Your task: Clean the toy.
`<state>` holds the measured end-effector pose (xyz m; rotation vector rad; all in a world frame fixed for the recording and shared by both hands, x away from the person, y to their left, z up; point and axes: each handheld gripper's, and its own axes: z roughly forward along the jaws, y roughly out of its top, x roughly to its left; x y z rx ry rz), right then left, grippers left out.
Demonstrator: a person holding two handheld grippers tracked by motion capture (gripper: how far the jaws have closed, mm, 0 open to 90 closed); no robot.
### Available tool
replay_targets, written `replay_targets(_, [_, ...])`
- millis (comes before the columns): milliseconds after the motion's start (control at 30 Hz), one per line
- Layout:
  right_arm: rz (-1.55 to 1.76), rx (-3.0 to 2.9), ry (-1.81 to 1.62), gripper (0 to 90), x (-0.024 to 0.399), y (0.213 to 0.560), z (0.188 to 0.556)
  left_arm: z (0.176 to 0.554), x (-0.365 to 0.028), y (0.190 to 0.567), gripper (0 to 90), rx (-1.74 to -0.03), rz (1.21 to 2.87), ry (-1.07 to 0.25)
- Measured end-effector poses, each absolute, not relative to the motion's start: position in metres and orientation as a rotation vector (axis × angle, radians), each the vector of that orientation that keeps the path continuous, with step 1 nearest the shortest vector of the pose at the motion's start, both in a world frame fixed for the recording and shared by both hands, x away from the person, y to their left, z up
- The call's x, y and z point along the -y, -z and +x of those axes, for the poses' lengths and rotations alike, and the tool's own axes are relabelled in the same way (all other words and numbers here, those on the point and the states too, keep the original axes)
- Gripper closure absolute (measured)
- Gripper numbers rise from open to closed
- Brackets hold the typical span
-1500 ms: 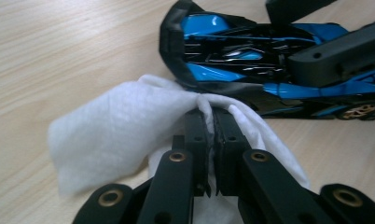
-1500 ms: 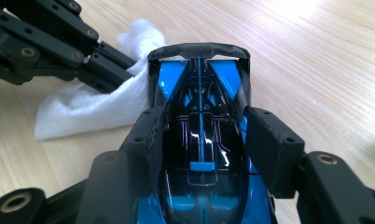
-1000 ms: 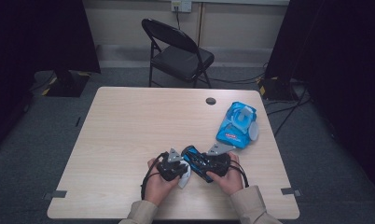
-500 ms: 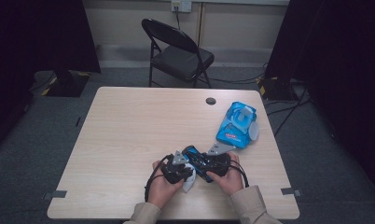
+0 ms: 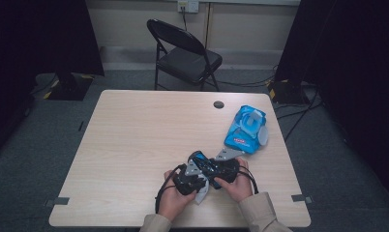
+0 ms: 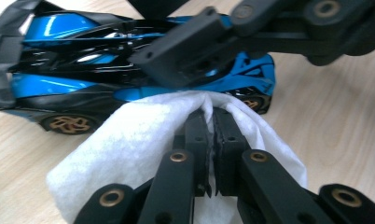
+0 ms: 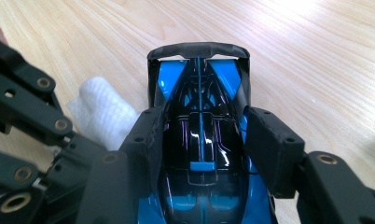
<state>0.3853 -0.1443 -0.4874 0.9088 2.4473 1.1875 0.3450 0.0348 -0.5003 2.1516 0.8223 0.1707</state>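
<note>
A blue and black toy car [image 7: 199,88] stands on the table near its front edge, and my right gripper [image 7: 202,133] is shut on it, one jaw on each side of the body. My left gripper [image 6: 212,114] is shut on a folded white wipe [image 6: 139,140] and presses it against the car's [image 6: 73,79] side, by a gold wheel. In the high view both hands meet at the front centre, with the left gripper [image 5: 190,181], the right gripper [image 5: 224,169] and the car [image 5: 200,158] bunched together. The wipe [image 5: 201,195] hangs below the left gripper.
A blue packet of wipes [image 5: 246,128] with its lid open lies at the table's right side, beyond the hands. A black cable hole [image 5: 218,104] sits near the far edge. A folding chair [image 5: 183,53] stands behind the wooden table [image 5: 134,140].
My left gripper has slid to the right with the wipe, closer in against the car and the right gripper. The right gripper and the car have kept still.
</note>
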Motion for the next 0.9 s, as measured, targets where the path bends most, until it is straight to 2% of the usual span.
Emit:
replay_targets(400, [0.906, -2.451, -1.184, 47.7, 0.145, 0.487, 0.385, 0.334, -0.021, 0.5, 86.4, -0.769, 2.164, -0.143])
replay_targets(500, [0.905, -2.452, -1.184, 47.7, 0.145, 0.487, 0.385, 0.331, -0.017, 0.502, 86.6, -0.76, 2.148, -0.09])
replay_targets(667, [0.906, -2.452, -1.183, 47.6, 0.145, 0.487, 0.385, 0.327, -0.009, 0.5, 86.7, -0.734, 2.175, -0.096])
replay_targets(900, [0.907, -2.45, -1.183, 47.7, 0.145, 0.487, 0.385, 0.32, 0.006, 0.499, 86.7, -0.669, 2.161, -0.028])
